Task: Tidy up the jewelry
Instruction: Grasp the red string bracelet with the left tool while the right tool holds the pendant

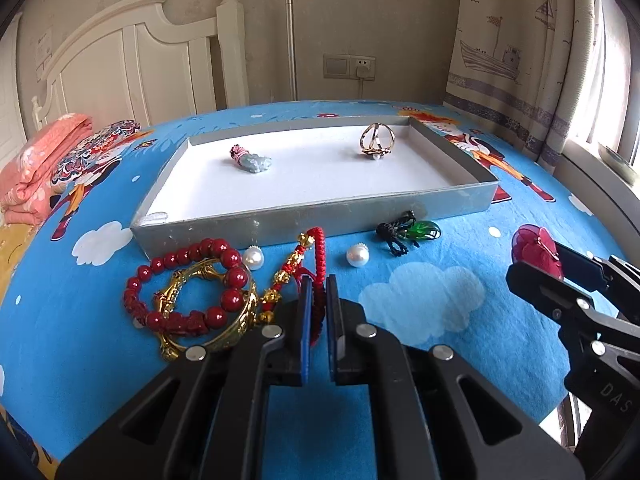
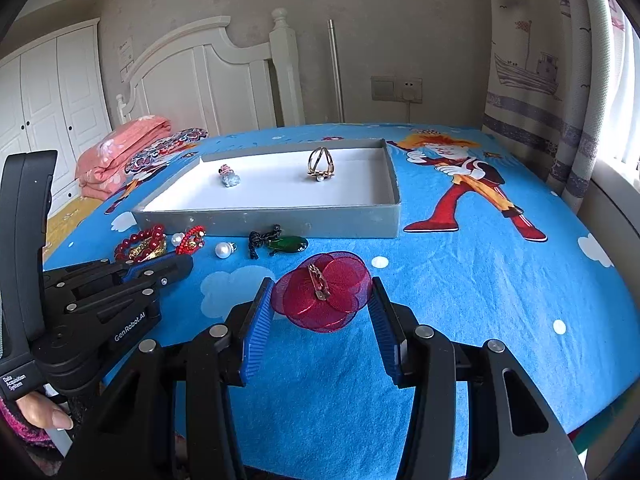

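A grey tray (image 1: pixel 304 224) (image 2: pixel 280 222) with a white floor holds a jade pendant (image 1: pixel 251 159) (image 2: pixel 229 176) and a gold clip (image 1: pixel 377 140) (image 2: pixel 320 165). My left gripper (image 1: pixel 318 286) is shut on a red cord bracelet with gold beads (image 1: pixel 310 248) (image 2: pixel 191 239). My right gripper (image 2: pixel 322 294) is open around a red flower brooch (image 2: pixel 326 296) (image 1: pixel 536 250), its pads beside the petals. In front of the tray lie a red bead bracelet (image 1: pixel 188 280) on a gold bangle (image 1: pixel 224 332), two pearls (image 1: pixel 253 258) (image 1: pixel 357 255) and a green pendant (image 1: pixel 424 230) (image 2: pixel 288 245).
The blue cartoon tablecloth (image 2: pixel 460 280) covers the table. Folded pink bedding (image 1: pixel 36 160) (image 2: pixel 120 152) lies at the far left. A white headboard (image 1: pixel 132 68) and a curtain (image 1: pixel 520 60) stand behind. A hand (image 2: pixel 40 410) holds the left gripper's handle.
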`<state>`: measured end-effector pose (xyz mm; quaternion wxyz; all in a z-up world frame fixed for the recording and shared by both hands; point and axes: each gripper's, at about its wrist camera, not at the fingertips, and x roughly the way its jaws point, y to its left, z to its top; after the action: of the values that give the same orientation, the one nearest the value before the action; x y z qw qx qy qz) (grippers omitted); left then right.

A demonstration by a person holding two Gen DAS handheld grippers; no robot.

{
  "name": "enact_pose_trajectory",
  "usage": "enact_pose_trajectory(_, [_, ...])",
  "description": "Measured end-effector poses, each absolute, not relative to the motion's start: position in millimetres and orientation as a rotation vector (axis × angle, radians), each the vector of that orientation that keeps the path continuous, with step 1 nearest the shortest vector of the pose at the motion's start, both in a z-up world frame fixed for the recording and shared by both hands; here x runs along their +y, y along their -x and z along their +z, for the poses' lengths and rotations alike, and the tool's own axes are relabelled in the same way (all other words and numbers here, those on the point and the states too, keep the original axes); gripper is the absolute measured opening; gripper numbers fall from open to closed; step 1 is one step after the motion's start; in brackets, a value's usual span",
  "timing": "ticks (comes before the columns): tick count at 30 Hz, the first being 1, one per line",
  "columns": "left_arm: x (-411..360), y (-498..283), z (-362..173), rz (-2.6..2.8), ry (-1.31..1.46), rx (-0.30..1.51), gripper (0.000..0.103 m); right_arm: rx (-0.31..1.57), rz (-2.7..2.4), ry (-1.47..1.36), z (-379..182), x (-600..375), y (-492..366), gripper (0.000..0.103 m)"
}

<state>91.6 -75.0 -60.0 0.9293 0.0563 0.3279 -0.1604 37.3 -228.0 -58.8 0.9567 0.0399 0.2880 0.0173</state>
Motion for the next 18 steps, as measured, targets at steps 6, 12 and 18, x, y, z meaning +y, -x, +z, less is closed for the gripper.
enact_pose_trajectory(6, [-67, -75, -50, -0.319, -0.106, 0.618, 0.007, 0.570, 0.050, -0.059, -56, -221, -34, 0.045])
enact_pose_trajectory(12, [-65, -61, -40, -0.315, -0.098, 0.575, 0.007, 0.555, 0.036, -0.035, -52, -216, -31, 0.045])
enact_pose_trajectory(18, [-61, -52, -34, -0.318, -0.087, 0.546, 0.007, 0.548, 0.037, 0.000, -48, -207, -28, 0.045])
